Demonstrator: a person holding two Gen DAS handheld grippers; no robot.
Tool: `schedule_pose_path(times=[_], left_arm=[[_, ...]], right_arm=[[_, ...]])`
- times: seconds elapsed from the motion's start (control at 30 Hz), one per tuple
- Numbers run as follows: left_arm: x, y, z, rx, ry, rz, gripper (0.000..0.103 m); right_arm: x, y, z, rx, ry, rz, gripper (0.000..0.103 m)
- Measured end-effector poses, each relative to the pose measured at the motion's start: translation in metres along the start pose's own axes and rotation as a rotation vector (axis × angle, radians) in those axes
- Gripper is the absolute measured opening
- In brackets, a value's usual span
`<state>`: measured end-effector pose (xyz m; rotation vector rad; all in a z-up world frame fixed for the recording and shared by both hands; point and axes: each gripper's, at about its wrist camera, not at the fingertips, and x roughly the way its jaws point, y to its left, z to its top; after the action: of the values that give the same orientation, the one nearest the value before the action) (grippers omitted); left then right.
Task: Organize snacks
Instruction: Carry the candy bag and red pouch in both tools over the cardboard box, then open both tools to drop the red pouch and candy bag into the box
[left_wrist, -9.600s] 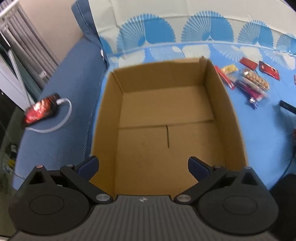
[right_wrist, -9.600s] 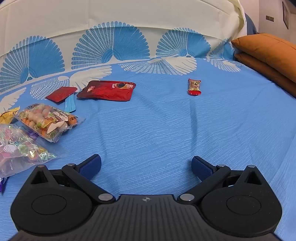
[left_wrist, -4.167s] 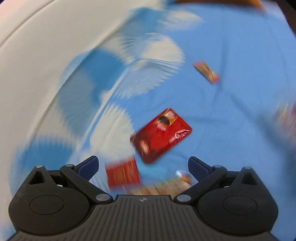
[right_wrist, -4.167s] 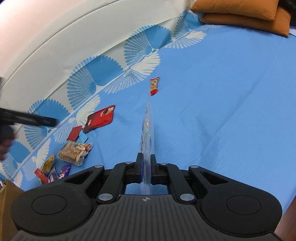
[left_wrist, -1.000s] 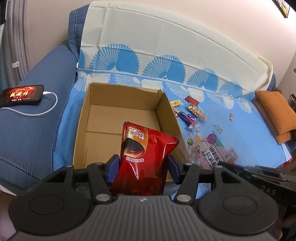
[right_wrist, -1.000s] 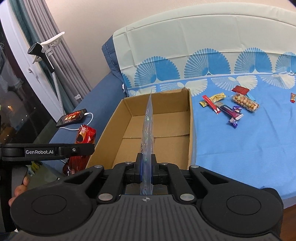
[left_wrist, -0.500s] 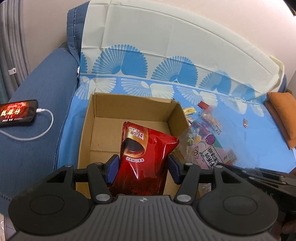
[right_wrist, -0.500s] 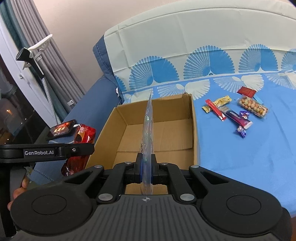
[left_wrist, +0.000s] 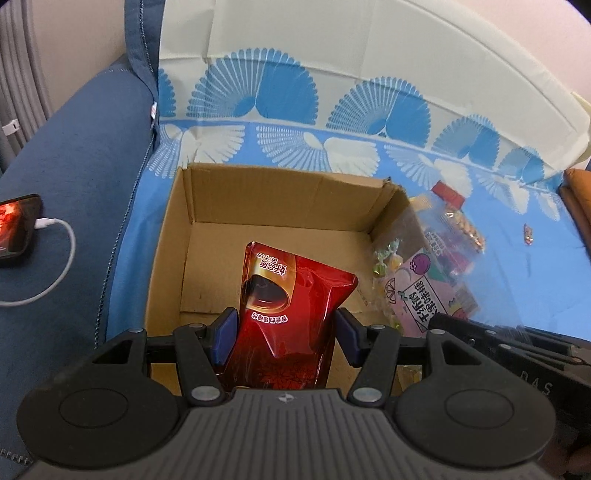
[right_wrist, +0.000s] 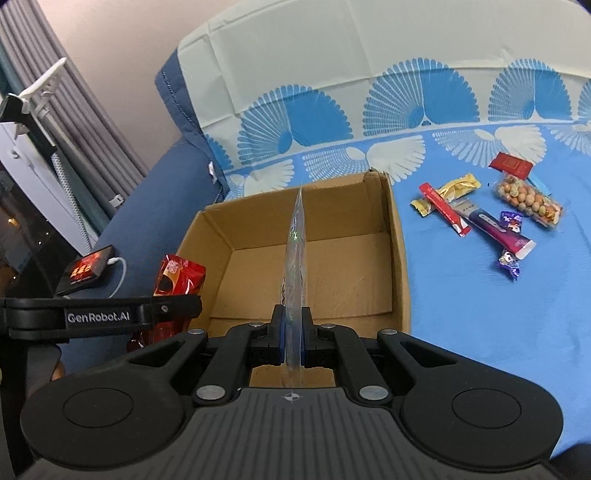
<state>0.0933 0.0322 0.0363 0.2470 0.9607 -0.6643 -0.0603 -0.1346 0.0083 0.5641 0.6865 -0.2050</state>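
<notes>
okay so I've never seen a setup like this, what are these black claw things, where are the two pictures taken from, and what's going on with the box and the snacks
No robot here: a person holds a two-finger gripper in each hand, each with a camera looking along its fingers. In the left view, the left gripper clamps a red snack bag over the empty cardboard box. In the right view, the right gripper pinches a clear candy bag, seen edge-on, over that box. More wrapped snacks lie on the blue sheet. A phone charges nearby.
</notes>
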Motion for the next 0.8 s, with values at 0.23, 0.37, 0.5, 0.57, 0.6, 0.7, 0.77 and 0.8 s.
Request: schedule_pose_path(times=[0.23,0.37,0.5,0.57,0.6,0.7,0.77,0.8], left_arm=[[0.016,-0.001,0.007,0.038,0.015,0.070,0.103],[0.013,0.004,-0.002,0.033,0.040,0.096,0.103],[0.004,0.007,-0.020,0.005,0.083,0.099,0.103],[-0.007,0.005,-0.031,-0.002,0.084,0.113,0.103],[-0.013,0.004,-0.037,-0.004,0.082,0.118,0.103],[-0.032,0.001,-0.053,-0.026,0.084,0.132,0.103],[-0.046,-0.005,-0.065,-0.031,0.085,0.143,0.103],[-0.053,-0.007,-0.070,-0.025,0.080,0.150,0.103]], right_arm=[[0.026,0.002,0.005,-0.079,0.021,-0.105,0.047],[0.015,0.000,-0.004,-0.117,0.008,-0.158,0.072],[-0.008,0.001,-0.018,-0.121,0.030,-0.153,0.074],[-0.022,0.007,-0.027,-0.127,0.033,-0.148,0.076],[-0.028,0.011,-0.031,-0.134,0.033,-0.143,0.078],[-0.050,0.023,-0.043,-0.154,0.020,-0.137,0.082],[-0.063,0.031,-0.051,-0.161,0.011,-0.136,0.084],[-0.071,0.035,-0.056,-0.165,0.003,-0.136,0.085]])
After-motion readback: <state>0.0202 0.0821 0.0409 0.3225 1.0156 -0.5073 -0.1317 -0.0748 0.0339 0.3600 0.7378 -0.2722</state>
